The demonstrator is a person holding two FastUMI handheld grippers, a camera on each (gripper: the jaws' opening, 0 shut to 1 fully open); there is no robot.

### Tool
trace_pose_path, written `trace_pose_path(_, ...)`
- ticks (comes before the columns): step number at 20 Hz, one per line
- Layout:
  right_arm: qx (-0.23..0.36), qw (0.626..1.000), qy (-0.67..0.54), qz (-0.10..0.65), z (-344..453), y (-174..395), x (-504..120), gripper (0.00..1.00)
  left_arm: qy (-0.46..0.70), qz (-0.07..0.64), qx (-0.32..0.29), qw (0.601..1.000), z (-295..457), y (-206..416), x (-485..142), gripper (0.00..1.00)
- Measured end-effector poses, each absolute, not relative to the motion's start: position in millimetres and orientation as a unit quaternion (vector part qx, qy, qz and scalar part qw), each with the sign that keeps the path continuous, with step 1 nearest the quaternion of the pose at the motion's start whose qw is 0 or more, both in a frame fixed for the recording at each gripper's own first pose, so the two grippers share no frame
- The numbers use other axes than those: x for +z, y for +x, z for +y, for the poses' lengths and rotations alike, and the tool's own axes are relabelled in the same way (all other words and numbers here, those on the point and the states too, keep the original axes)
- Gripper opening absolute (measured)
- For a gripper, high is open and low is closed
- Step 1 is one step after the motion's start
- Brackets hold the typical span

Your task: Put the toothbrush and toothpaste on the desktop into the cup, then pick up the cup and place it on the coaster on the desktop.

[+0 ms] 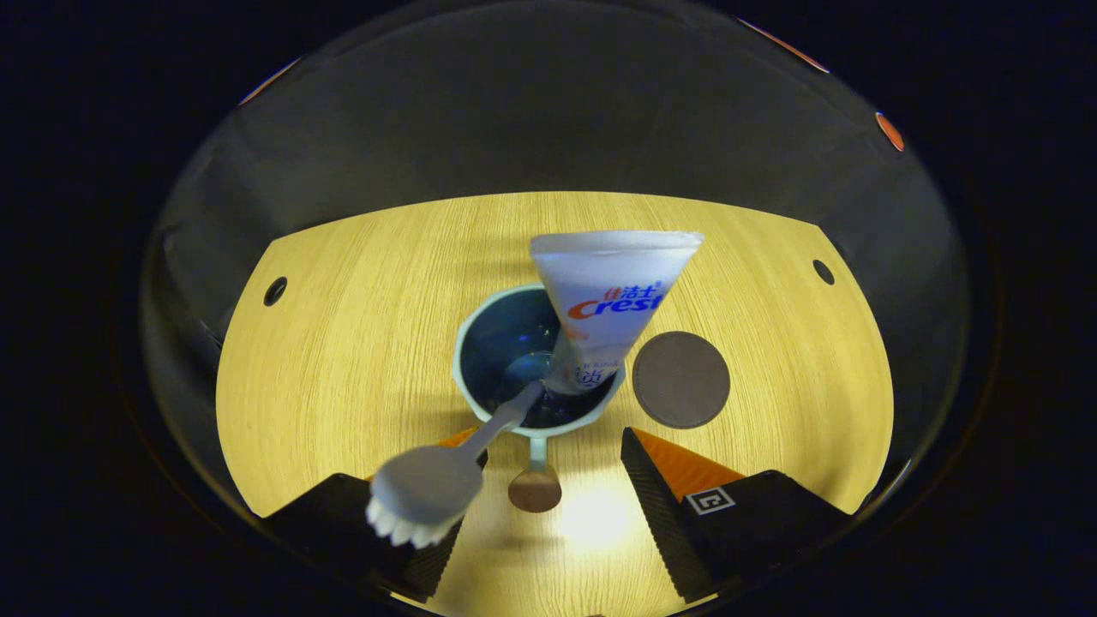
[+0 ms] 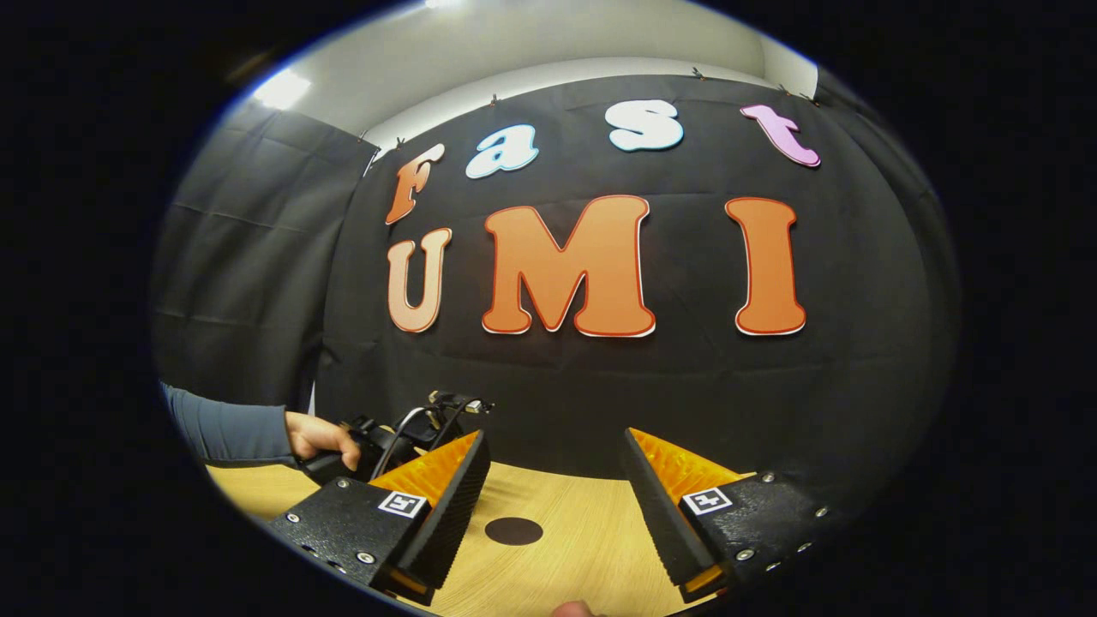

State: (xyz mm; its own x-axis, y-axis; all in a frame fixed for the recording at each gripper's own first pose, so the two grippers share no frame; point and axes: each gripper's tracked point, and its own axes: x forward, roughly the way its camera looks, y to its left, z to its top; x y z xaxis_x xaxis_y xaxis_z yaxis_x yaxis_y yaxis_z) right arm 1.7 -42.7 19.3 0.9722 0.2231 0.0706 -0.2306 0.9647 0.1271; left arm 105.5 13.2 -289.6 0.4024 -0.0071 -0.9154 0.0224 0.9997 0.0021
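In the left gripper view, the left gripper (image 1: pixel 548 506) hangs spread wide above the blue cup (image 1: pixel 536 360) on the wooden desktop (image 1: pixel 343 343). The toothpaste tube (image 1: pixel 610 300) and toothbrush (image 1: pixel 446 480) stand in it, and the round brown coaster (image 1: pixel 681 380) lies just beside.

In the right gripper view, the right gripper (image 2: pixel 553 506) gapes wide and empty over the desktop, with a hand (image 2: pixel 319 437) on the other gripper's handle at far left.
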Motion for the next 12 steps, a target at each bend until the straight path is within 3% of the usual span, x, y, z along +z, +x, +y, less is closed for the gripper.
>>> trace_pose_path(1, 0.116, 0.991, 0.065, -0.027, -41.5, 0.3, 17.5, 0.98, 0.007, 0.546, -0.002, 0.838, 13.8, 106.5, -294.9, 0.95)
trace_pose_path(2, 0.117, 0.991, 0.062, -0.025, -40.3, -0.9, 16.1, 0.93, 0.007, 0.546, 0.001, 0.838, 14.5, 107.5, -297.3, 0.89)
trace_pose_path(4, 0.119, 0.991, 0.059, -0.023, -38.8, -3.2, 14.8, 0.98, 0.010, 0.547, 0.009, 0.837, 16.6, 106.1, -294.9, 0.80)
trace_pose_path(5, 0.119, 0.991, 0.059, -0.025, -37.8, -4.6, 15.5, 0.98, 0.009, 0.548, 0.010, 0.837, 16.2, 107.2, -298.6, 0.69)
trace_pose_path(6, 0.122, 0.990, 0.060, -0.027, -36.1, -5.6, 16.2, 0.93, 0.004, 0.550, 0.010, 0.835, 15.6, 105.8, -300.1, 0.67)
trace_pose_path(9, 0.125, 0.990, 0.056, -0.024, -32.5, -7.3, 13.8, 0.93, -0.002, 0.549, 0.015, 0.836, 18.6, 101.6, -301.8, 0.33)
trace_pose_path(12, 0.128, 0.990, 0.055, -0.021, -28.6, -9.2, 11.5, 0.94, -0.006, 0.550, 0.016, 0.835, 19.9, 101.8, -298.9, 0.33)
